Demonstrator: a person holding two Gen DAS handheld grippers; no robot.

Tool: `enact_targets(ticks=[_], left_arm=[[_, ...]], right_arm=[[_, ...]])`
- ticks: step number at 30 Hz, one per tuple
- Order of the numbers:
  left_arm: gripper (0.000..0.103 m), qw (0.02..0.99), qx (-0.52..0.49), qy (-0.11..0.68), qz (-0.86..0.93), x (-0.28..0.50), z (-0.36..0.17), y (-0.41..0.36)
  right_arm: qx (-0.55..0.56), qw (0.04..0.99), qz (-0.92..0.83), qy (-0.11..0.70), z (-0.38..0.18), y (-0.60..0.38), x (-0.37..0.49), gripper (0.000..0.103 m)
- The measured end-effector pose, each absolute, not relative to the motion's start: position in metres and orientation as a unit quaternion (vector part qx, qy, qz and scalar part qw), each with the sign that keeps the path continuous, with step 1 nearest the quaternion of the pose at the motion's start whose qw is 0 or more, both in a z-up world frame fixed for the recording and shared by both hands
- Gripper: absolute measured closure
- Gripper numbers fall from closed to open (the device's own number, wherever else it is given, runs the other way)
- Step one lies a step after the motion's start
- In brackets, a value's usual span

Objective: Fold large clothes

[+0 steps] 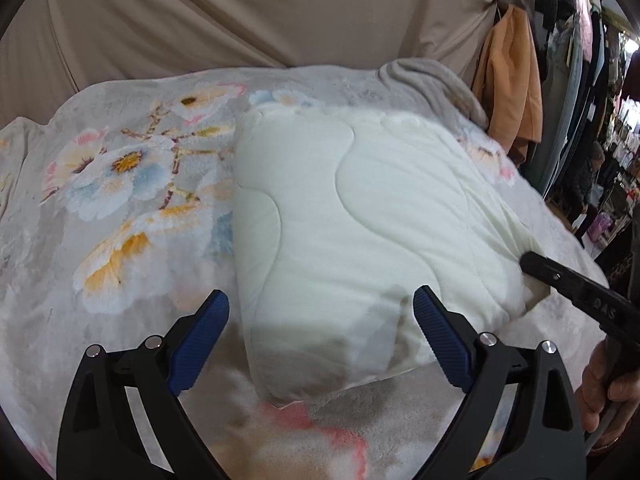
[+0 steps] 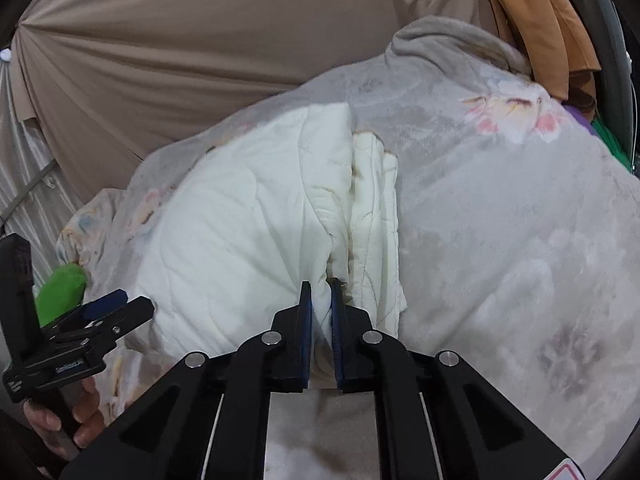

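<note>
A folded white quilted garment (image 1: pixel 352 208) lies on a grey floral blanket (image 1: pixel 120 184). My left gripper (image 1: pixel 320 312) is open and empty, its blue-padded fingers spread just above the bundle's near end. My right gripper (image 2: pixel 320 292) is shut on a pinch of the white fabric (image 2: pixel 248 232) at the bundle's near right corner, where the stacked layers (image 2: pixel 376 216) show. The right gripper's black finger also shows in the left wrist view (image 1: pixel 560 276), and the left gripper shows in the right wrist view (image 2: pixel 104 308) at the left.
A beige curtain (image 1: pixel 240 12) hangs behind the blanket-covered surface. An orange garment (image 1: pixel 508 80) and dark hanging clothes (image 1: pixel 568 8) are at the far right. A green item (image 2: pixel 60 288) lies at the blanket's left edge. The blanket (image 2: pixel 500 220) spreads wide to the right.
</note>
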State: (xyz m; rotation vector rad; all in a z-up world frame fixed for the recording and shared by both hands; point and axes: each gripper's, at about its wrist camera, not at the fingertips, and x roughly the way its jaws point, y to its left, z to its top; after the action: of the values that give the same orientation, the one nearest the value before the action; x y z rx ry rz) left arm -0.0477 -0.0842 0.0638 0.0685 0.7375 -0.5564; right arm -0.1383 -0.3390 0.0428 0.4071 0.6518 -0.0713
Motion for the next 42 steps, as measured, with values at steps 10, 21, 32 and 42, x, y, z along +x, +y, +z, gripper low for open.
enact_targets(ticks=[10, 21, 32, 42], left_arm=[[0.009, 0.874, -0.007, 0.411, -0.257, -0.010, 0.024, -0.081], [0.011, 0.888, 0.003, 0.382, -0.255, -0.019, 0.053, -0.077], [0.011, 0.904, -0.035, 0.340, -0.257, -0.029, 0.091, -0.051], [0.010, 0.891, -0.010, 0.370, -0.264, -0.019, 0.066, -0.074]], right_arm=[[0.220, 0.899, -0.045, 0.376, -0.015, -0.343, -0.120, 0.095], [0.209, 0.921, -0.078, 0.319, 0.038, -0.364, -0.119, 0.045], [0.229, 0.936, 0.077, 0.256, 0.106, -0.330, -0.105, 0.093], [0.251, 0.899, -0.054, 0.356, 0.000, -0.363, -0.102, 0.094]])
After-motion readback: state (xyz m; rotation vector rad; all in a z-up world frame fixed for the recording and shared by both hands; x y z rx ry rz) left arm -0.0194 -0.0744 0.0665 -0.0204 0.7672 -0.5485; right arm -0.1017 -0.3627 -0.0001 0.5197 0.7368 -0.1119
